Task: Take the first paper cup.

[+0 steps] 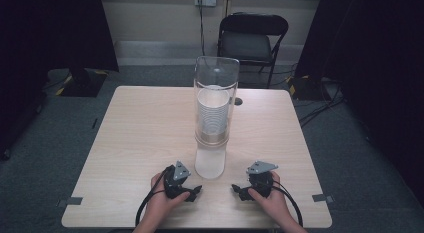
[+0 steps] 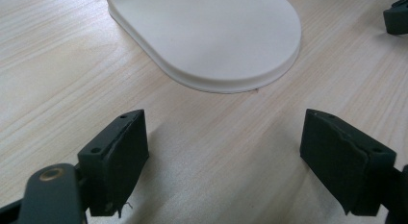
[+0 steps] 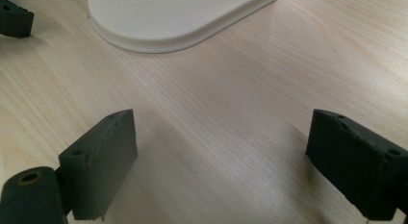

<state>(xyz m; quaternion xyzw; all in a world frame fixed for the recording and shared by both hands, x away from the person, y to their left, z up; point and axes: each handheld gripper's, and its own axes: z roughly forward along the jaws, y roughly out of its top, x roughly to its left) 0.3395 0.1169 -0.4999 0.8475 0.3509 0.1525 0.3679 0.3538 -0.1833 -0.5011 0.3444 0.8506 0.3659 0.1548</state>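
Note:
A tall clear tube (image 1: pixel 216 88) stands upright at the middle of the table on a white base (image 1: pixel 210 165) with a rounded front end. Inside it sits a stack of white cups (image 1: pixel 213 115). My left gripper (image 1: pixel 196 192) rests low on the table just left of the base, held by a hand, and is open with nothing between its jaws (image 2: pixel 223 156). My right gripper (image 1: pixel 236 190) lies just right of the base, open and holding nothing (image 3: pixel 221 166). The base's rounded end (image 2: pixel 211 31) (image 3: pixel 168 15) lies ahead of both grippers, apart from them.
The light wooden table (image 1: pixel 140 128) has grey tape marks near its front corners (image 1: pixel 70 201) (image 1: pixel 322 197). A black folding chair (image 1: pixel 252 40) stands beyond the far edge. Cables lie on the grey floor at right (image 1: pixel 320 100). Dark curtains hang on both sides.

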